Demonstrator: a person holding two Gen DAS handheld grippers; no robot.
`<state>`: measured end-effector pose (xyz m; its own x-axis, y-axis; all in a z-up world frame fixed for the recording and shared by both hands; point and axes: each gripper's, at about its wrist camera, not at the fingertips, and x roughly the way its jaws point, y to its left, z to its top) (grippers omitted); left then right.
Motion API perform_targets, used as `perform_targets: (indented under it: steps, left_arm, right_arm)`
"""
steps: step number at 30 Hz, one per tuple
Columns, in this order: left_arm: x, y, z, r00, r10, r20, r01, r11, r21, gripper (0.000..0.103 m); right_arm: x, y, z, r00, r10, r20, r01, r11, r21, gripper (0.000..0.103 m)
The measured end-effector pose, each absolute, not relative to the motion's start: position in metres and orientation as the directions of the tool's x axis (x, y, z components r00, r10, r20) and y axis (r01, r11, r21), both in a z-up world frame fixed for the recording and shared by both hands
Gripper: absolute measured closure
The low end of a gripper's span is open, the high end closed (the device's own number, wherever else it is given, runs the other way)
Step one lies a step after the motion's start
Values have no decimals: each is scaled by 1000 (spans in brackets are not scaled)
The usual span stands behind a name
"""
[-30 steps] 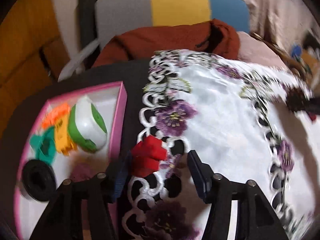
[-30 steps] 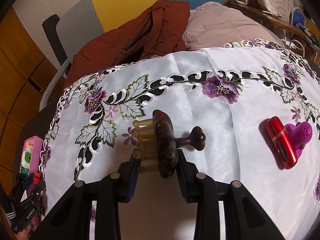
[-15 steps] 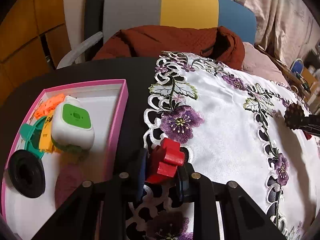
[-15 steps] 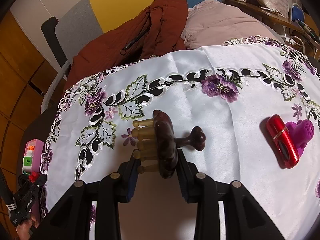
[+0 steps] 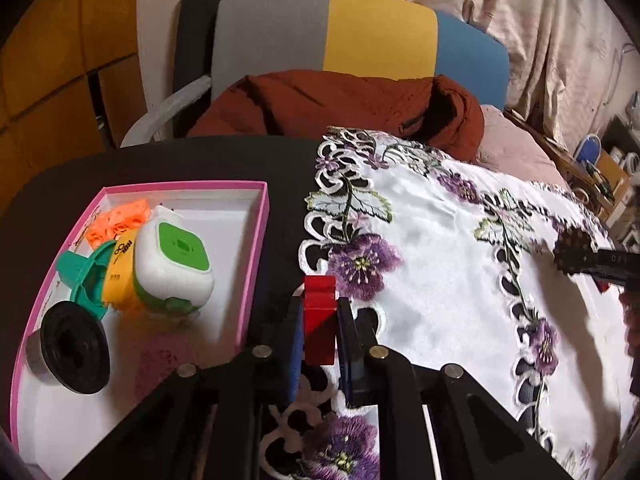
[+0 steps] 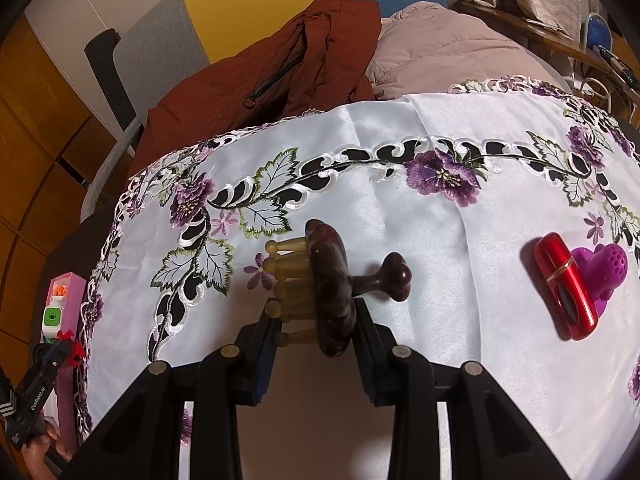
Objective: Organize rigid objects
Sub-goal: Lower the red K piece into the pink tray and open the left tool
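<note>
My left gripper (image 5: 319,314) holds a red plastic piece (image 5: 319,300); its jaws are closing tight, with the pads pressed on both sides. It hangs just over the lace edge of the white cloth (image 5: 440,280), right of the pink tray (image 5: 256,240). My right gripper (image 6: 314,320) is shut on a dark wooden massage comb (image 6: 332,280) with amber prongs, held above the cloth (image 6: 440,240). A red case (image 6: 564,284) and a purple heart-shaped piece (image 6: 604,268) lie to its right. The left gripper (image 6: 60,350) shows small at the far left of the right wrist view.
The tray holds a white and green box (image 5: 172,264), orange pieces (image 5: 116,220), a teal part (image 5: 80,276) and a black round part (image 5: 72,352). Behind the dark table (image 5: 200,164) stand a chair (image 5: 360,32) and a rust jacket (image 5: 340,104).
The left jaws have closed from wide apart onto the red piece, which now stands upright between them, slightly raised. The right gripper and its comb have not moved.
</note>
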<state>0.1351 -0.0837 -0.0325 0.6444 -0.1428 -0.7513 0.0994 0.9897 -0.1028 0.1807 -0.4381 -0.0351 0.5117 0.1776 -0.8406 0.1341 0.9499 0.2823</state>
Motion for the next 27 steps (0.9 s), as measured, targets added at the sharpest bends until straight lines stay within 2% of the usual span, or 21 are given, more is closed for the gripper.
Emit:
perform_targets:
  steps: [12, 18, 22, 27]
  left_arm:
    - [126, -84, -24, 679, -137, -721, 116, 990, -79, 88]
    - [112, -59, -12, 689, -160, -706, 84, 986, -141, 88]
    - [90, -27, -2, 706, -137, -694, 35, 987, -159, 88]
    - [67, 12, -11, 687, -55, -724, -36, 993, -110, 88]
  right_arm:
    - [181, -439, -35, 511, 178, -841, 133, 950, 283, 68]
    - [181, -439, -35, 512, 176, -841, 132, 951, 279, 68]
    - [181, -438, -35, 512, 171, -842, 128, 954, 271, 68]
    - [181, -435, -36, 516, 161, -841, 120, 959, 257, 68]
